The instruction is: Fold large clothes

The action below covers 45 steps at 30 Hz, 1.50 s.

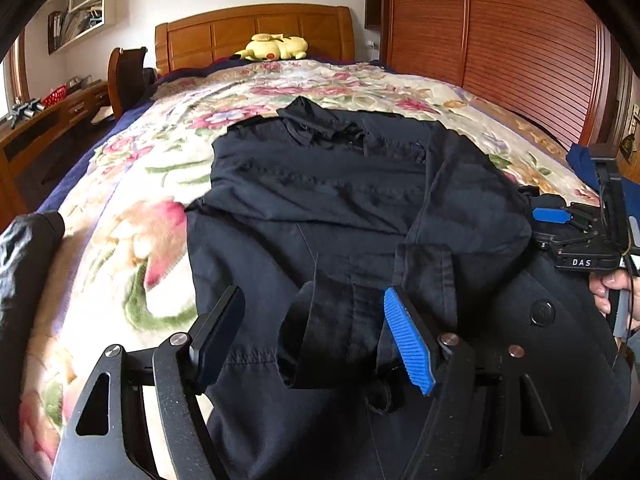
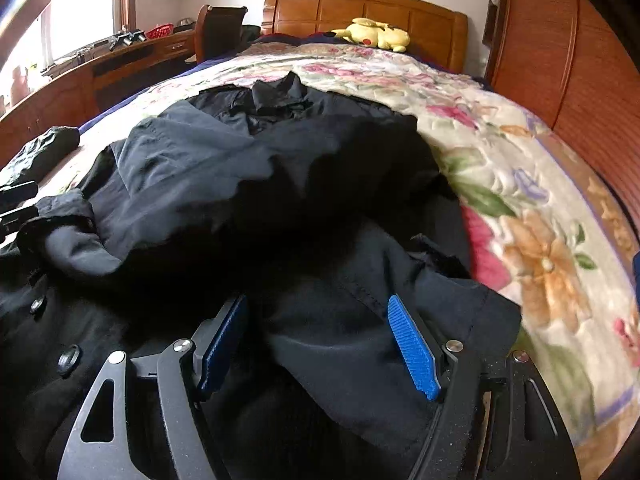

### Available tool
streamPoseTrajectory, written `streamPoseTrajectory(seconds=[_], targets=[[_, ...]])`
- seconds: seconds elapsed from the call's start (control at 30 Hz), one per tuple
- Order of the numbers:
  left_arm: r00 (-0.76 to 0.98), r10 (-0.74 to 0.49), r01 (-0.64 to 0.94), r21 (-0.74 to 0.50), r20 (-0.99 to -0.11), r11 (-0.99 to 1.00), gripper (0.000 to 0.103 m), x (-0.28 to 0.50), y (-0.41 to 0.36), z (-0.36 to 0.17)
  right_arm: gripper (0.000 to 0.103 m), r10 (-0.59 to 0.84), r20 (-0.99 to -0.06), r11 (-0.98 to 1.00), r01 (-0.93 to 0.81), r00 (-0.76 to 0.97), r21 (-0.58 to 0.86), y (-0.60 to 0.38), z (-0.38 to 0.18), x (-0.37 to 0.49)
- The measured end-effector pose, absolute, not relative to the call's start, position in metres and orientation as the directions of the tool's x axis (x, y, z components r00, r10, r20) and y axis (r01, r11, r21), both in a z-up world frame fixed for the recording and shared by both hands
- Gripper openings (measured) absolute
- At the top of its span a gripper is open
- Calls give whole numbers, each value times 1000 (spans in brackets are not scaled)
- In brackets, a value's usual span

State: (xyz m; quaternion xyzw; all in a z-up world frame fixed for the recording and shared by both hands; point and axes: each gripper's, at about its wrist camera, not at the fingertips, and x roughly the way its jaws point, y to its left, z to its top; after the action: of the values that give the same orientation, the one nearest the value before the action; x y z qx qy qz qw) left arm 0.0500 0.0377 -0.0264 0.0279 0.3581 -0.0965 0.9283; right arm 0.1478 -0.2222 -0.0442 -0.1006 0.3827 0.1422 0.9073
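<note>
A large black coat (image 1: 320, 200) lies spread on the floral bedspread (image 1: 140, 184), collar toward the headboard. Both sleeves are folded in over its body. My left gripper (image 1: 314, 320) is open just above the near hem, with a sleeve cuff (image 1: 332, 320) lying between its fingers. My right gripper (image 2: 318, 328) is open low over the coat's right side (image 2: 340, 320), with cloth between its blue pads (image 2: 412, 344). The right gripper also shows at the right edge of the left wrist view (image 1: 576, 232). Coat buttons (image 2: 68, 360) show at the left of the right wrist view.
A yellow plush toy (image 1: 276, 46) lies by the wooden headboard (image 1: 256, 32). A wooden wardrobe (image 1: 500, 40) stands along the bed's right side. A desk (image 1: 44, 120) and chair (image 1: 128, 76) stand to the left. A dark crumpled garment (image 1: 24, 260) lies at the bed's left edge.
</note>
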Motion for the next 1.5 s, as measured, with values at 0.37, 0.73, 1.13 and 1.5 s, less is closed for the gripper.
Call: streamPoseTrajectory(seconds=[0.37, 0.73, 1.13, 1.5], targets=[[672, -228, 265, -58, -705, 962, 18, 34, 24, -33, 74, 242, -726, 938, -346, 643, 7, -238, -50, 156], [721, -270, 317, -43, -638, 948, 4, -37, 2, -19, 74, 251, -717, 940, -340, 650, 21, -238, -48, 148], [742, -213, 291, 19, -635, 957, 4, -74, -4, -22, 74, 278, -699, 942, -328, 659, 65, -246, -46, 140], [820, -157, 190, 3, -550, 982, 34, -67, 39, 13, 74, 297, -687, 941, -326, 663, 92, -251, -44, 137]])
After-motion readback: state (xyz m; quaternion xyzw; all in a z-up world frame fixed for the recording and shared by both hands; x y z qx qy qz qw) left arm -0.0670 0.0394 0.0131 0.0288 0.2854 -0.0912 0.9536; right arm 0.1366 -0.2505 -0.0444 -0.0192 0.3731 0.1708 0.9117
